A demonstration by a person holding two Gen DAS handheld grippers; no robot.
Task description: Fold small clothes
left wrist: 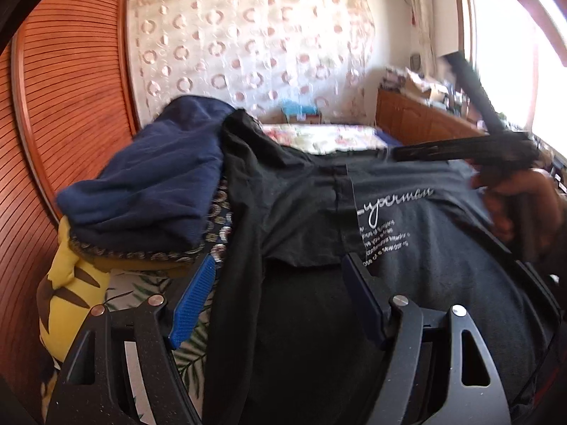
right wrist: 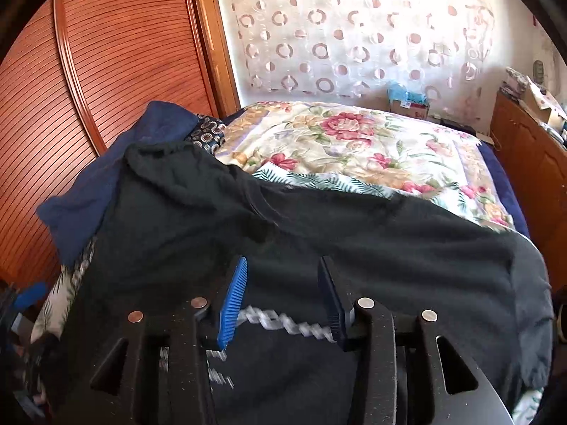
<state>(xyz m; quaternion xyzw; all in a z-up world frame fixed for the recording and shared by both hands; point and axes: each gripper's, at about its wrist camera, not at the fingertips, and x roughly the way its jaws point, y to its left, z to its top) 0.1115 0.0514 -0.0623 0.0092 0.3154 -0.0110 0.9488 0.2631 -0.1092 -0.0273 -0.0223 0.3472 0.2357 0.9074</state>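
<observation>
On the flowery bed [right wrist: 354,141] lies a black shirt [right wrist: 319,219] with blurry white words. Both tools hover low over it, left tool [left wrist: 280,297] and right tool [right wrist: 283,297], fingers apart, holding nothing.

We read white script "...yperman" on the black T-shirt [left wrist: 389,219]; small lines below it too blurred to read.

A floral quilt [right wrist: 358,148] covers the bed, with a slatted wooden wardrobe door [right wrist: 117,71] at left. A circle-patterned curtain [right wrist: 354,32] hangs behind; a wooden cabinet [right wrist: 531,163] stands at right, cluttered on top.
</observation>
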